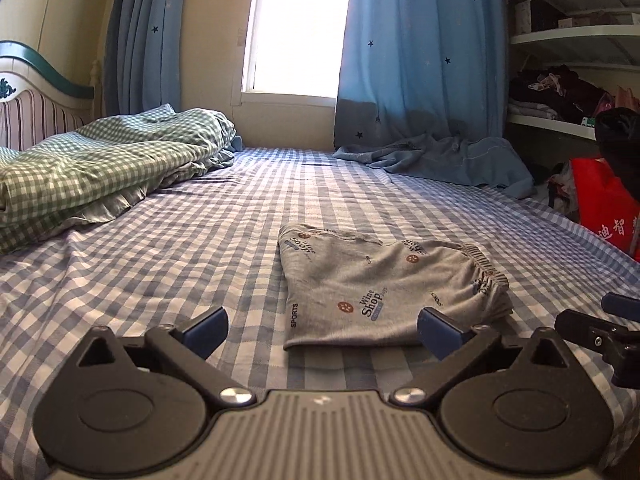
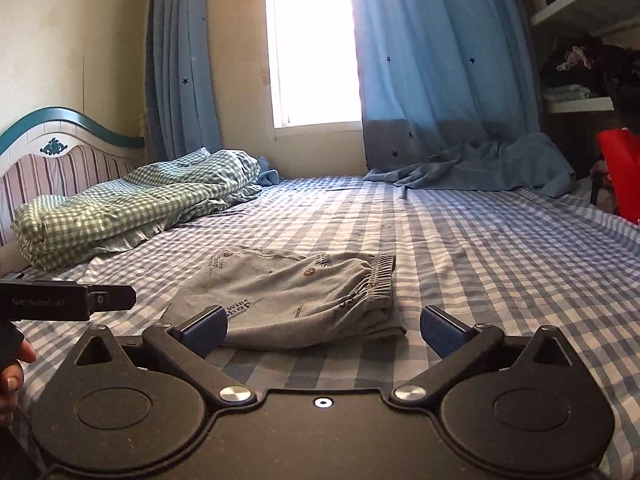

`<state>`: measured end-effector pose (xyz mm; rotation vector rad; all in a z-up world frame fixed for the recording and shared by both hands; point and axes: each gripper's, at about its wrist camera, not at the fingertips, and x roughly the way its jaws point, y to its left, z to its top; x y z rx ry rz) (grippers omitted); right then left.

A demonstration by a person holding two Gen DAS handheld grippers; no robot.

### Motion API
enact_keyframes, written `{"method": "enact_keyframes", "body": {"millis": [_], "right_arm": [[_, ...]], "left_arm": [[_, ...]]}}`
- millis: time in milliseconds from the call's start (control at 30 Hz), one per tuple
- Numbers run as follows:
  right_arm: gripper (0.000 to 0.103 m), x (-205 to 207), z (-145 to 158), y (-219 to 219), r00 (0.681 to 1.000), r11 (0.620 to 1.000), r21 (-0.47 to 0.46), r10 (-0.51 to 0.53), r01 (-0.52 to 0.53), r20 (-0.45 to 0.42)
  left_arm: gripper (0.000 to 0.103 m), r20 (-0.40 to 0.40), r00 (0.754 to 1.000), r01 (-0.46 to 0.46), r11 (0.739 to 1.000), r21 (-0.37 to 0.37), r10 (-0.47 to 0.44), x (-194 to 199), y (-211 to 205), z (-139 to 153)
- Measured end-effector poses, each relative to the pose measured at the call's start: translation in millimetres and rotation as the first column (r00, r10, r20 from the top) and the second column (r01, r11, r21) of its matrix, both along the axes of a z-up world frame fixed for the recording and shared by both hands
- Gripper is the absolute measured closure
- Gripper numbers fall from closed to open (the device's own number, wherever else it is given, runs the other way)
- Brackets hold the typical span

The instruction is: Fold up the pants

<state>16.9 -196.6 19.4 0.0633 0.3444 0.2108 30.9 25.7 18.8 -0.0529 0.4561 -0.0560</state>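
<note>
The grey printed pants (image 1: pixel 384 292) lie folded into a compact rectangle on the blue checked bed sheet (image 1: pixel 180 248), elastic waistband to the right. My left gripper (image 1: pixel 322 330) is open and empty, just short of the fold's near edge. In the right wrist view the pants (image 2: pixel 292 300) lie just ahead, and my right gripper (image 2: pixel 324 330) is open and empty, straddling the near right corner without touching it. The right gripper shows at the left view's right edge (image 1: pixel 608 324), and the left gripper at the right view's left edge (image 2: pixel 68 300).
A rumpled green checked quilt (image 1: pixel 100 168) lies at the far left by the headboard (image 2: pixel 60 148). A blue garment (image 1: pixel 452 156) lies at the far right under the star curtains (image 1: pixel 420 60). Shelves (image 1: pixel 572 40) and a red bag (image 1: pixel 604 204) stand beyond the bed's right edge.
</note>
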Motion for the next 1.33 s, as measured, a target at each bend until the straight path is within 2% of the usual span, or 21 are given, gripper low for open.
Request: {"method": "enact_keyframes", "body": {"millis": [233,400,833,1000,1133,1333], "right_arm": [[0.001,-32.8,-8.7,2.0,0.998,0.998,-0.022,-0.06,0.06,0.007],[0.001,-42.9,-11.0,-3.1,0.996,0.995,-0.046,-0.093,0.094,0.013],[0.001,-38.8,-20.6,-4.4,0.994,0.995,-0.026,-0.098,0.097,-0.04],[0.001,-34.9,-23.0,-1.1,0.995,0.996,-0.027,-0.085,0.084,-0.053],[0.001,-30.4,-24.7,2.0,0.995,0.997,-0.033,-0.077,0.075,-0.067],[0.001,-24.2,-27.3,6.6,0.994,0.997,-0.04,-0.069,0.066,-0.08]], "left_arm": [[0.0,0.003,1.0,-0.01,1.0,0.027,0.01,-37.6,1.3,-13.5],[0.0,-0.008,1.0,-0.019,0.999,0.034,0.019,-46.9,4.4,-19.0],[0.0,-0.022,0.999,-0.038,0.999,0.003,0.038,-46.5,9.4,-21.7],[0.0,-0.041,0.996,-0.072,0.997,0.031,0.074,-42.9,7.5,-21.7],[0.0,-0.039,0.997,-0.065,0.998,-0.014,0.064,-40.7,12.4,-22.9],[0.0,-0.049,0.996,-0.072,0.997,-0.012,0.071,-33.1,15.6,-25.5]]}}
